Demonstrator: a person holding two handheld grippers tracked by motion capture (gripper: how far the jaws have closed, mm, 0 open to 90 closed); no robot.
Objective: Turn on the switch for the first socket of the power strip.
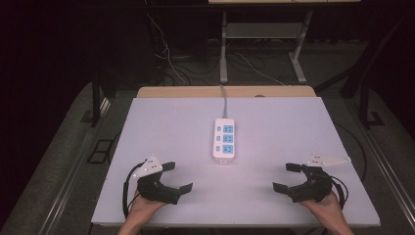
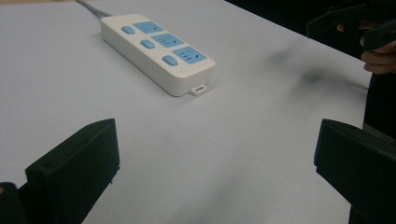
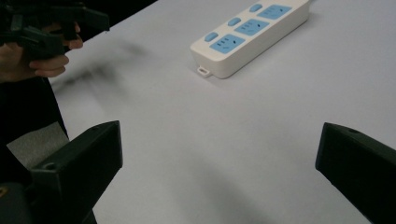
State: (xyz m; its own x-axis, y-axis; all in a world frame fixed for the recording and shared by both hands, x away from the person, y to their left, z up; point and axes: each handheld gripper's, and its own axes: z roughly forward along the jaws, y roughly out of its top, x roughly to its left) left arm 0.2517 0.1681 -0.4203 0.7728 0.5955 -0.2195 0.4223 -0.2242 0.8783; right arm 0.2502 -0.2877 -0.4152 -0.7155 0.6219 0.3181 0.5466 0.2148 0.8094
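A white power strip (image 1: 224, 139) with three blue sockets and blue switches lies in the middle of the white table (image 1: 161, 122), its grey cable running off the far edge. My left gripper (image 1: 177, 176) rests near the front left of the table, open and holding nothing. At the front right my right gripper (image 1: 287, 177) is open too, also holding nothing. Both point inward toward the strip, well short of it. In the left gripper view the strip (image 2: 157, 50) lies ahead between wide-apart jaws. In the right gripper view the strip (image 3: 250, 35) sits ahead near the top.
A wooden board (image 1: 195, 91) edges the table's far side. Beyond it stand a white metal desk frame (image 1: 223, 49) and loose cables (image 1: 171, 58) on the dark floor. A black stand (image 1: 95, 98) is off the table's left edge.
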